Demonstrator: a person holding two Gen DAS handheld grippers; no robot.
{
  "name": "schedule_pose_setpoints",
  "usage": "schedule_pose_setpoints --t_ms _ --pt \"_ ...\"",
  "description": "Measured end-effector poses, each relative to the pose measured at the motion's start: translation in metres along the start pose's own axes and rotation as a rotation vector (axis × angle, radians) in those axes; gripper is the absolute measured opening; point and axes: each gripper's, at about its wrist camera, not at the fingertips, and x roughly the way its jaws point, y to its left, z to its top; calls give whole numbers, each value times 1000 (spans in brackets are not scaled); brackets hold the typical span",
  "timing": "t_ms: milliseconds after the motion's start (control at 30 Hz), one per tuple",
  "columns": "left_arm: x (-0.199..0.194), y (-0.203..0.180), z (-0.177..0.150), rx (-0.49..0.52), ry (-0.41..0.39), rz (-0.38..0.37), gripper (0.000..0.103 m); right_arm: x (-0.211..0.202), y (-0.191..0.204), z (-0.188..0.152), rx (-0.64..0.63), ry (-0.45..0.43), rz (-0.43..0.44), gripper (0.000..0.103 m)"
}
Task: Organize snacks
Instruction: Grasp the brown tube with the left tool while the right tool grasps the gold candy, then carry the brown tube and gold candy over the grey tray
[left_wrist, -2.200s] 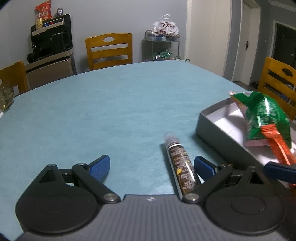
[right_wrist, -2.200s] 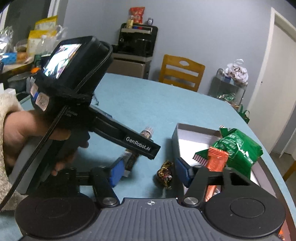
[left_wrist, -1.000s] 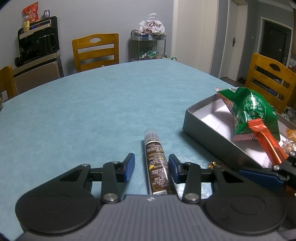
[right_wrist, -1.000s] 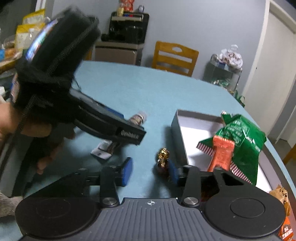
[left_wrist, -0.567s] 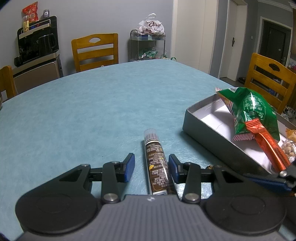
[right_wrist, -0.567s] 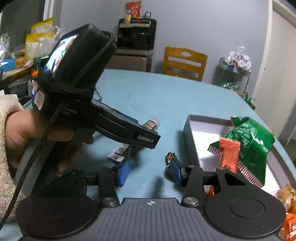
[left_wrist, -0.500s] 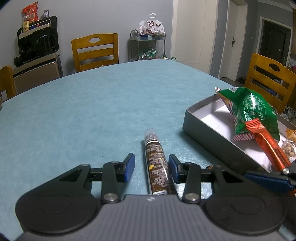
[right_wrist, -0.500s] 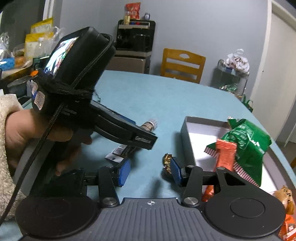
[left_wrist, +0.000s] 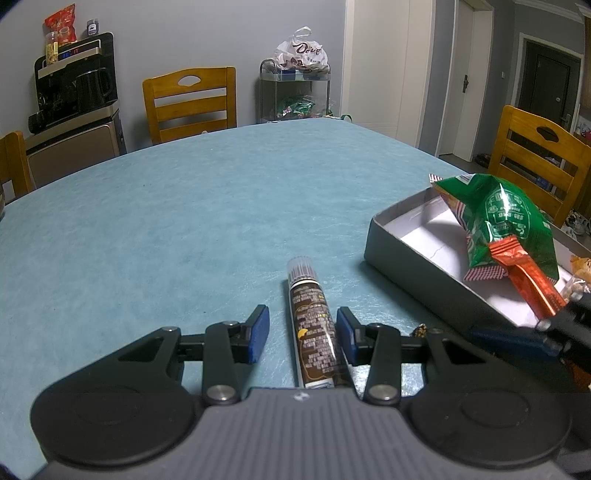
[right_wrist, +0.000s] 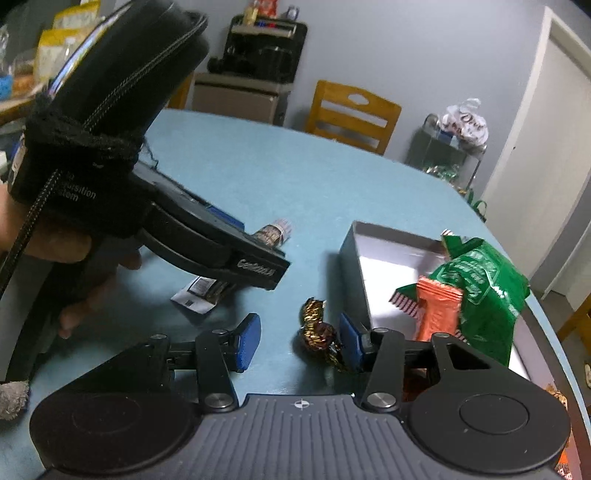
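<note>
Table (left_wrist: 184, 229): teal cloth cover, wooden chairs around it.

Grey box (left_wrist: 413, 266): open, white inside, at the table's right edge.

Green snack bag (left_wrist: 506, 221): in the box, leaning on its far wall.

Orange packet (left_wrist: 532, 273): in the box, lying over the green bag.

Left gripper (left_wrist: 301, 332): jaws narrowed around the brown snack tube (left_wrist: 312, 332), which lies flat on the table; right pad touching, left pad apart.

Right gripper (right_wrist: 299, 339): jaws narrowed; gold-foil candy (right_wrist: 316, 328) on the table between them, against the right pad, just beside the box's near corner.

Snack stick's (left_wrist: 314, 325) near end hidden
</note>
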Motion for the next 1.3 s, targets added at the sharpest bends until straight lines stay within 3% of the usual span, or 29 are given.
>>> schedule_pose_setpoints --t_ms 100,233,400,700,1300 --pt "0 0 0 0 0 0 39 5 -5 4 21 27 24 45" --pt "0 -1 1 2 1 -4 39 6 -8 4 49 35 53 24" --pt "-2 -2 2 10 1 -30 22 2 -9 1 68 14 65 24" --pt "-7 -6 3 19 -18 -39 20 -29 -23 -11 106 -59 68 24" --pt "-75 -28 12 62 -211 -93 19 -111 -81 -53 204 -225 30 24"
